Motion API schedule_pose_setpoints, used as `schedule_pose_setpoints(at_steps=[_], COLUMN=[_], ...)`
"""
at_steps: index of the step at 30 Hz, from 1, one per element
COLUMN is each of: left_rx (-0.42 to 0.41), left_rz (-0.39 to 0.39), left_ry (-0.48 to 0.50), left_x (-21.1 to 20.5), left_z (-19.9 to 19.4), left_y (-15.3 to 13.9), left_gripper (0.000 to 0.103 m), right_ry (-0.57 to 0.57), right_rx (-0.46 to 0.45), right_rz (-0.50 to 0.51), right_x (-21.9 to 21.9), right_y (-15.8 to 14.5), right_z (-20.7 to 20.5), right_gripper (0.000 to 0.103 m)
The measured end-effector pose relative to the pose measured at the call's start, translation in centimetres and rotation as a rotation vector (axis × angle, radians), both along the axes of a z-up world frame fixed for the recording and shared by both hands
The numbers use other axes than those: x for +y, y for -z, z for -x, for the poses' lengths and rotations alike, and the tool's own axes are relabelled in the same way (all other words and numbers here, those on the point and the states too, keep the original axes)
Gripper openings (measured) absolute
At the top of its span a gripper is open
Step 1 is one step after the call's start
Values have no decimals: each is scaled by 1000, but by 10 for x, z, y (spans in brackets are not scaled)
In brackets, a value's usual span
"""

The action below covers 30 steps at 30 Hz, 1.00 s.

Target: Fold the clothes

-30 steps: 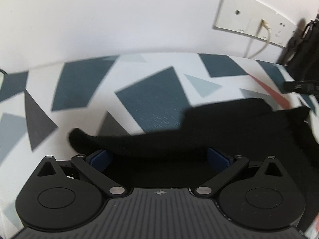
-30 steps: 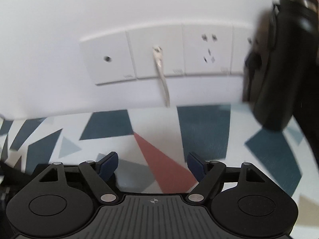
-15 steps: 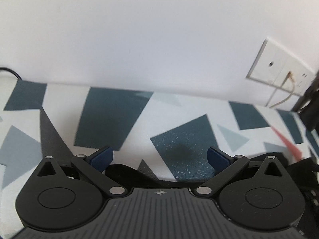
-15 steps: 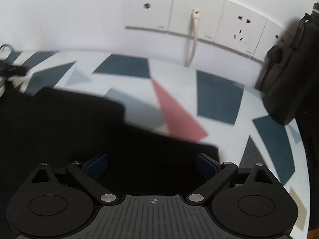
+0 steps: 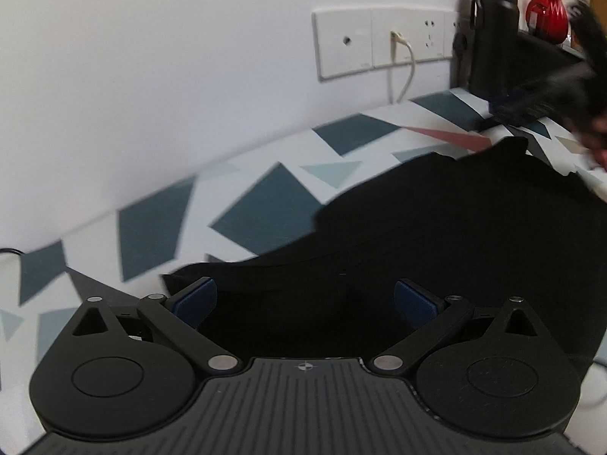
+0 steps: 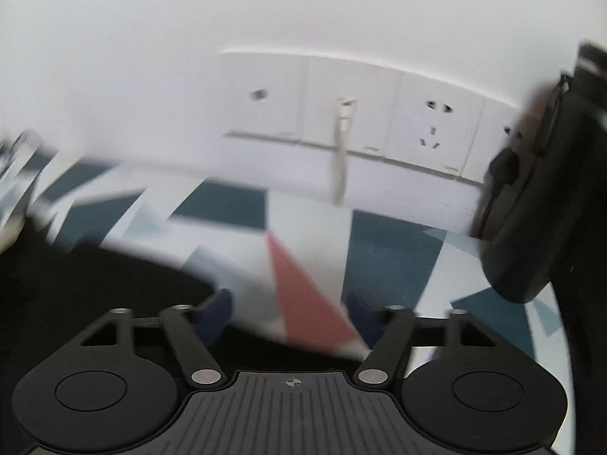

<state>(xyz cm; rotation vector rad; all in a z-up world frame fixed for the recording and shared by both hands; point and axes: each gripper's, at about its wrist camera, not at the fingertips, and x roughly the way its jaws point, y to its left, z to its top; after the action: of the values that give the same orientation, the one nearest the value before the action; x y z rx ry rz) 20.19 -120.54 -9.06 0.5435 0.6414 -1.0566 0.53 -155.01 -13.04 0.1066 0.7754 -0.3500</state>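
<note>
Black garment (image 5: 436, 235) edge beneath spread left tool (image 5: 305, 301), tablecloth (image 5: 265, 204) beyond

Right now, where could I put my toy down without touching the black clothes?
Bare tablecloth lies between the wall and the black garment, left of the socket panel. The right end is crowded by the black bottle, red vase and garment.
</note>
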Motion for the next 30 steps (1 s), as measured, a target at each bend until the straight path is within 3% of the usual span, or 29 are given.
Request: schedule_pose_setpoints(at_steps=[1, 2, 5, 7, 12, 17, 22, 25, 27, 30], left_rx=[-6, -42, -179, -219, -246, -283, -314, -327, -336, -272], left_rz=[27, 50, 86, 75, 3, -13, -43, -47, -55, -44], left_ry=[-5, 1, 17, 34, 95, 132, 197, 224, 240, 209], left_x=[7, 15, 36, 44, 37, 23, 12, 4, -1, -9], left_z=[-6, -10, -16, -18, -11, -12, -8, -6, -6, -13], left_y=[-1, -3, -5, -1, 19, 26, 36, 38, 38, 36], left_gripper=[93, 85, 82, 82, 82, 82, 79, 69, 57, 40], right_ry=[-17, -34, -68, -80, -75, -87, -109, -100, -85, -58], right_rx=[3, 6, 33, 62, 101, 102, 93, 71, 51, 24], right_rz=[24, 48, 160, 201, 219, 259, 254, 237, 221, 196], right_x=[4, 9, 22, 25, 20, 17, 15, 12, 8, 0], right_y=[0, 0, 7, 15, 32, 37, 39, 36, 32, 27], right_z=[10, 19, 41, 48, 38, 28, 25, 25, 25, 23], right_gripper=[37, 34, 29, 24, 25, 27, 10, 5, 5, 5])
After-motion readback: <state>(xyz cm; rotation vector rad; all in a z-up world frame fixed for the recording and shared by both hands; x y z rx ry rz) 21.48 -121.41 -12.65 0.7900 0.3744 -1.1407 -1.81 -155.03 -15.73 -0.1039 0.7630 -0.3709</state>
